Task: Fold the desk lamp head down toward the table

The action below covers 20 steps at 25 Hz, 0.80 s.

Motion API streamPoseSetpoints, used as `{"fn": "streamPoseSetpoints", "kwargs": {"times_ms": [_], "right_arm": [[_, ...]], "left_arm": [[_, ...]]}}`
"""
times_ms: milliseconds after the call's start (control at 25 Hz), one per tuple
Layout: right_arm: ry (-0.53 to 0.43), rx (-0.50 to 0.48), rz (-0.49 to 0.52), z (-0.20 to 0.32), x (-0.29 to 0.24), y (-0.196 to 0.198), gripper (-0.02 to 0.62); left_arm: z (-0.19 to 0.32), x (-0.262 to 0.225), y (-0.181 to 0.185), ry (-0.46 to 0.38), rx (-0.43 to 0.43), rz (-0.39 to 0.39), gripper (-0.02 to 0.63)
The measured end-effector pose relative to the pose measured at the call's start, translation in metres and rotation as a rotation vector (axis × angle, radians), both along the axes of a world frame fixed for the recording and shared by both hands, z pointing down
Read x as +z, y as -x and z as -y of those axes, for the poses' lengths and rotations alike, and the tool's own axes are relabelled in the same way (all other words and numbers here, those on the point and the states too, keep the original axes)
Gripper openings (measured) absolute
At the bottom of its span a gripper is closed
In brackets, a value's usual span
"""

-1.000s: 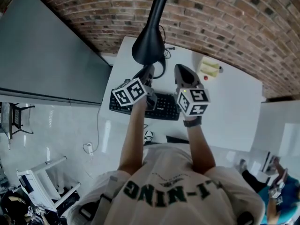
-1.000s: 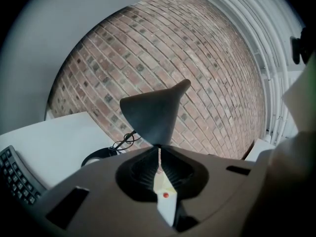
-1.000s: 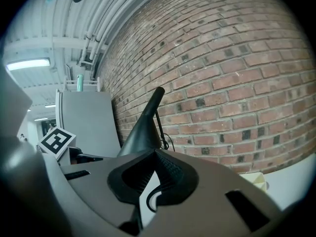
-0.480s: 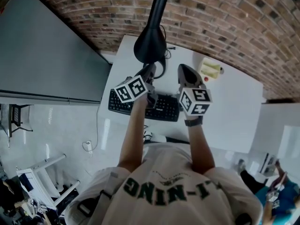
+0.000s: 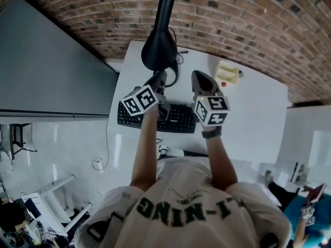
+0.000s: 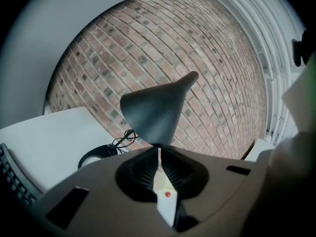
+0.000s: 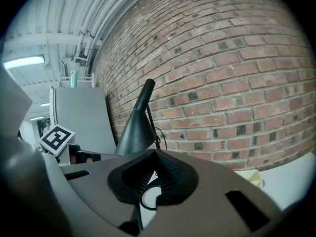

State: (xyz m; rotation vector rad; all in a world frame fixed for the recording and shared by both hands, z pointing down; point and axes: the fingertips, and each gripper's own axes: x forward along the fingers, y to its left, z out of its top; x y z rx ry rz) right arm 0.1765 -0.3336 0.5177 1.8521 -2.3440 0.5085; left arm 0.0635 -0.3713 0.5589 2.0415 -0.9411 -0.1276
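As pushing likely needs no grip, left claw (image 6: 158, 149) and right claw (image 7: 155, 155) sit closed, empty, facing the black cone-shaded desk lamp (image 5: 158, 48).

A black cone-shaped desk lamp (image 5: 158, 48) stands at the white worktop's (image 5: 253, 123) far left corner, by the red brick wall (image 5: 248, 19). The left gripper (image 5: 159, 79) and right gripper (image 5: 200, 78) hover above a black keyboard (image 5: 178, 119) at the near edge, both aimed lampward.

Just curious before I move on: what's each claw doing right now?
Left claw: closed, apparently pinching the lamp head at its rim.
Right claw: closed, empty.
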Motion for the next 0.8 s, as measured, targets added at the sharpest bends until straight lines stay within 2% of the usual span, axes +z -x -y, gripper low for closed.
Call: {"fn": "streamPoseSetpoints", "kwargs": {"times_ms": [240, 440, 640, 800], "right_arm": [[-0.016, -0.008, 0.003, -0.003, -0.006, 0.006, 0.002], [-0.042, -0.010, 0.001, -0.006, -0.015, 0.009, 0.002], [-0.069, -0.007, 0.004, -0.012, -0.026, 0.015, 0.002], [-0.089, -0.011, -0.001, -0.017, -0.033, 0.022, 0.002]], "left_arm": [[-0.004, 0.004, 0.000, 0.003, 0.018, 0.065, 0.017], [-0.015, -0.002, 0.010, -0.027, 0.022, 0.104, 0.014], [-0.024, -0.021, 0.032, -0.087, -0.006, 0.142, 0.011], [-0.030, -0.044, 0.050, -0.165, -0.026, 0.203, 0.008]]}}
